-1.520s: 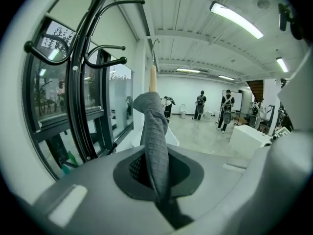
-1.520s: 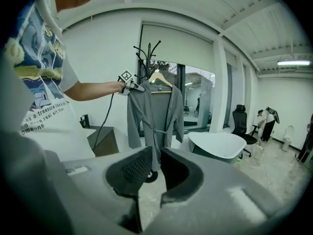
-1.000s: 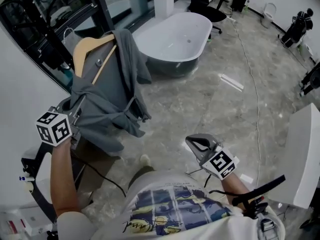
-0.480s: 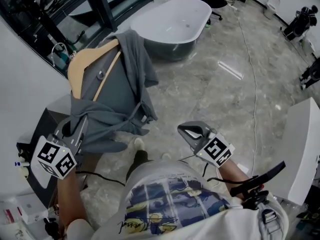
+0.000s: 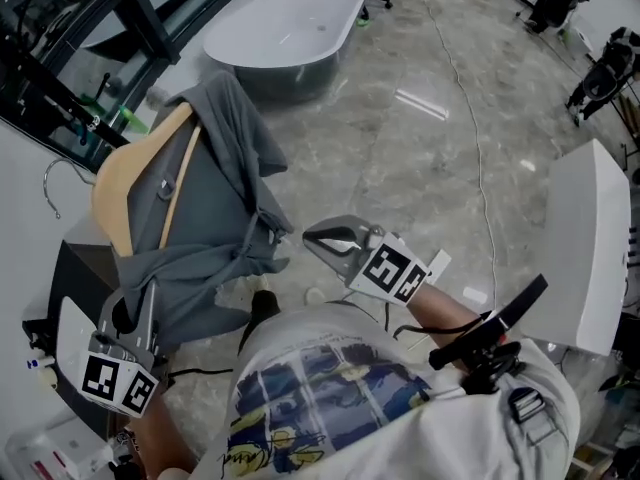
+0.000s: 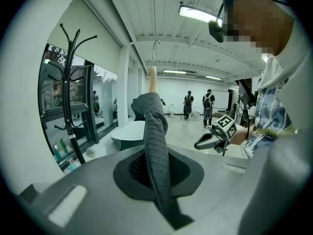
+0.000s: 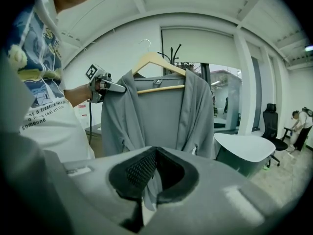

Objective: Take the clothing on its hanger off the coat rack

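A grey garment (image 5: 200, 228) hangs on a wooden hanger (image 5: 125, 183) at the left of the head view. My left gripper (image 5: 135, 318) is shut on the cloth at its lower edge; in the left gripper view the grey cloth (image 6: 156, 146) rises from between the jaws of the left gripper (image 6: 159, 180). The right gripper view shows the garment (image 7: 156, 111) with its hanger hook (image 7: 145, 43) free in the air and the black coat rack (image 7: 173, 50) behind it. Beside the garment's hem, my right gripper (image 5: 320, 240) is shut with nothing in it and does not touch the cloth.
A white bathtub (image 5: 280, 33) stands on the marble floor beyond the garment. A white table (image 5: 590, 258) is at the right, a cable (image 5: 470, 118) runs across the floor. A black stand (image 5: 75, 278) is at the lower left. The coat rack (image 6: 71, 82) stands by the window.
The left gripper has drawn back toward the person with the garment and hanger in it. The right gripper has edged closer to the garment's hem.
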`<control>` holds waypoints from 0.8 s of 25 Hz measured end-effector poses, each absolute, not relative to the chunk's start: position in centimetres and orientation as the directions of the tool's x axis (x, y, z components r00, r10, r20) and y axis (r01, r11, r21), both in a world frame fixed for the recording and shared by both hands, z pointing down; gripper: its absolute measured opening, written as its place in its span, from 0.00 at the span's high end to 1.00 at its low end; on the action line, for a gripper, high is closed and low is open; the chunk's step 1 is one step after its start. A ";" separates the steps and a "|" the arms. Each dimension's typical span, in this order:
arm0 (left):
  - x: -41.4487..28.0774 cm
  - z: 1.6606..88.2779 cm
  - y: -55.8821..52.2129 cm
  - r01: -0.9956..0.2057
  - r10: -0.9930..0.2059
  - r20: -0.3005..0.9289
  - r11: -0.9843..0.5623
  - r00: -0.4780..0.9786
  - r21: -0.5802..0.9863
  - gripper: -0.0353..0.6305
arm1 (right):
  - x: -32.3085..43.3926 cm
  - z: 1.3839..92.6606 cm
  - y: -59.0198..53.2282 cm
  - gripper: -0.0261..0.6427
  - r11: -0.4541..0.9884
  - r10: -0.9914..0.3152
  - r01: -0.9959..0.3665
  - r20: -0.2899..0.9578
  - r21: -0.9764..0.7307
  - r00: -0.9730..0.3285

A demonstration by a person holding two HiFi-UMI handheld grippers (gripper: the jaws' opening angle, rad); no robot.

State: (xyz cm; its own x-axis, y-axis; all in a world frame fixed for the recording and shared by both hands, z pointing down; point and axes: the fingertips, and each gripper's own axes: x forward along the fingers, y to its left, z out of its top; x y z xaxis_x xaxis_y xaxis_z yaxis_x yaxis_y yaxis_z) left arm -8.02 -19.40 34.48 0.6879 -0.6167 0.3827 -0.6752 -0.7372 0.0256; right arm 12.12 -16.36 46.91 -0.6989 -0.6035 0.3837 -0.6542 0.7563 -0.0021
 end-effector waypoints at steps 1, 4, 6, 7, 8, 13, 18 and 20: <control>-7.7 34.4 -19.0 -0.670 -0.612 0.384 -0.742 0.691 0.022 0.94 | 12.0 46.8 -16.2 0.96 0.759 -0.601 -0.651 0.383 -0.002 -0.702; -7.1 34.3 -18.1 -0.658 -0.601 0.382 -0.753 0.702 0.024 0.94 | 11.6 46.8 -16.0 0.96 0.768 -0.591 -0.640 0.385 0.000 -0.709; -6.9 34.4 -17.6 -0.652 -0.595 0.382 -0.758 0.707 0.028 0.94 | 11.4 47.0 -16.0 0.96 0.770 -0.588 -0.638 0.390 0.001 -0.709; -6.9 34.5 -17.4 -0.650 -0.592 0.383 -0.760 0.709 0.027 0.94 | 11.3 47.0 -16.0 0.96 0.770 -0.587 -0.638 0.392 0.000 -0.709; -6.8 34.4 -17.2 -0.647 -0.590 0.384 -0.762 0.710 0.024 0.94 | 11.2 47.0 -16.0 0.96 0.771 -0.586 -0.637 0.392 -0.001 -0.709; -6.3 34.3 -16.5 -0.630 -0.577 0.389 -0.776 0.719 0.014 0.94 | 10.7 47.1 -16.1 0.96 0.775 -0.581 -0.632 0.389 -0.004 -0.715; -6.2 34.5 -16.4 -0.620 -0.566 0.392 -0.784 0.725 0.015 0.94 | 10.2 47.3 -16.6 0.96 0.776 -0.580 -0.630 0.388 -0.002 -0.716; -6.1 34.5 -16.2 -0.618 -0.564 0.392 -0.786 0.727 0.013 0.94 | 10.2 47.2 -16.6 0.96 0.777 -0.580 -0.630 0.388 0.000 -0.716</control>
State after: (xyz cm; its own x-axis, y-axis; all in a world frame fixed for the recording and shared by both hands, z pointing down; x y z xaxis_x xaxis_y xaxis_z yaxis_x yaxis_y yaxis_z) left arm -6.12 -16.25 34.46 0.7266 -0.5641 0.3922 -0.6176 -0.7864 0.0133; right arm 10.22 -16.61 47.20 -0.7161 -0.5802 0.3880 -0.6296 0.7769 -0.0003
